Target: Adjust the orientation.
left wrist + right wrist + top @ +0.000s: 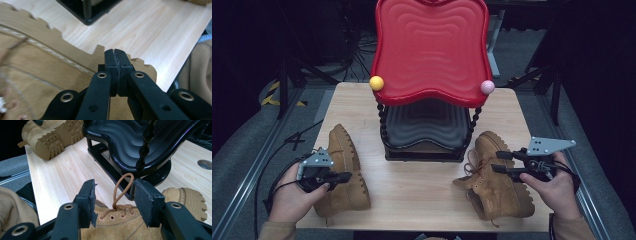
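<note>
The desk [422,192] carries a red-and-black two-tier rack [430,50] at centre top of the high view. A left boot [343,170] lies on its side at lower left, a right boot [497,182] at lower right. The left hand-held gripper [115,53] is pinched shut with nothing between its jaws — its view shows them over the boot's lugged sole. The right hand-held gripper [113,195] gapes open around a lace loop [123,188] — untouched.

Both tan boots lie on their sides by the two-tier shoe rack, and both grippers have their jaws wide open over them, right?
Not quite. The left gripper is shut, its jaws pressed together above the left boot in the left gripper view. The right gripper is open over the right boot.
</note>
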A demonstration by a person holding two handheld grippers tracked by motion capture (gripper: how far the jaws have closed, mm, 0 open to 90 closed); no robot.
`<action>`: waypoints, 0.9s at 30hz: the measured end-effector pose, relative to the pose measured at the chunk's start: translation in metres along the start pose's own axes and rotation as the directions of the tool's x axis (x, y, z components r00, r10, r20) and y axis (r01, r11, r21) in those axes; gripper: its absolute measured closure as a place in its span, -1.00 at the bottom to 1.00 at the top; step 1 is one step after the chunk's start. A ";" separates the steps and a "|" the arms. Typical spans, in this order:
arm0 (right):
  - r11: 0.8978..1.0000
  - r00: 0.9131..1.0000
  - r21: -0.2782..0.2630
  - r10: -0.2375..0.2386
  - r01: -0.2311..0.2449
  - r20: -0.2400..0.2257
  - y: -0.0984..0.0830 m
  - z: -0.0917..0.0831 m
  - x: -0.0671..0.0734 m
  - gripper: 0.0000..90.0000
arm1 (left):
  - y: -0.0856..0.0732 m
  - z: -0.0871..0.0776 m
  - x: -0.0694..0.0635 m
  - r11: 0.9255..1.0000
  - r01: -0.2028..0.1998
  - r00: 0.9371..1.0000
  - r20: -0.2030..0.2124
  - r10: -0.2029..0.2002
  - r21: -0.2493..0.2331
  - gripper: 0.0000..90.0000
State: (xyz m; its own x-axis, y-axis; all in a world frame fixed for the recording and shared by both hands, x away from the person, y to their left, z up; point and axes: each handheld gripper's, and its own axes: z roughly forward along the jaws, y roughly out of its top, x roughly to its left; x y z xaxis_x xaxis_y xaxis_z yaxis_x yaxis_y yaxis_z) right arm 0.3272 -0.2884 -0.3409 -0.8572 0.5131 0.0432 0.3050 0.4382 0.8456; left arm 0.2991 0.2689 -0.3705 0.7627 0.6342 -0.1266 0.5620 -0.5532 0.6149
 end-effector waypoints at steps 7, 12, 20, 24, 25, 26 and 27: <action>1.000 1.000 -0.003 0.004 -0.004 0.003 -0.001 -0.001 -0.001 0.16 | 0.002 0.008 -0.003 0.998 -0.015 1.000 0.010 0.014 0.068 1.00; 1.000 1.000 0.001 0.001 -0.001 0.003 -0.001 0.000 0.000 0.16 | 0.003 0.008 -0.003 0.998 -0.007 1.000 0.016 0.006 0.070 1.00; 1.000 1.000 0.003 0.005 -0.005 0.014 -0.004 -0.005 0.003 0.16 | 0.015 0.015 -0.006 0.997 -0.019 1.000 0.018 0.018 0.080 1.00; 1.000 0.999 -0.002 0.016 -0.016 0.033 -0.008 -0.012 0.004 0.15 | 0.025 0.020 -0.009 0.996 -0.030 0.999 0.024 0.028 0.079 1.00; 1.000 0.999 -0.002 0.018 -0.018 0.038 -0.010 -0.014 0.004 0.15 | 0.027 0.023 -0.010 0.996 -0.031 0.999 0.028 0.029 0.078 1.00; 1.000 0.999 -0.002 0.021 -0.021 0.041 -0.011 -0.016 0.005 0.15 | 0.030 0.024 -0.010 0.996 -0.038 0.999 0.028 0.036 0.079 1.00; 1.000 0.999 -0.001 0.024 -0.024 0.043 -0.012 -0.017 0.005 0.15 | 0.032 0.026 -0.011 0.996 -0.034 0.999 0.034 0.032 0.081 1.00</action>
State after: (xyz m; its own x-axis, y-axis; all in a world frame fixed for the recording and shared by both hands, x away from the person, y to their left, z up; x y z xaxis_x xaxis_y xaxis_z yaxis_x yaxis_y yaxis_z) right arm 0.3119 -0.3032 -0.3414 -0.8308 0.5551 0.0403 0.3252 0.4253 0.8446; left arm 0.3176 0.2301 -0.3699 0.7906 0.5977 -0.1333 0.5595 -0.6166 0.5539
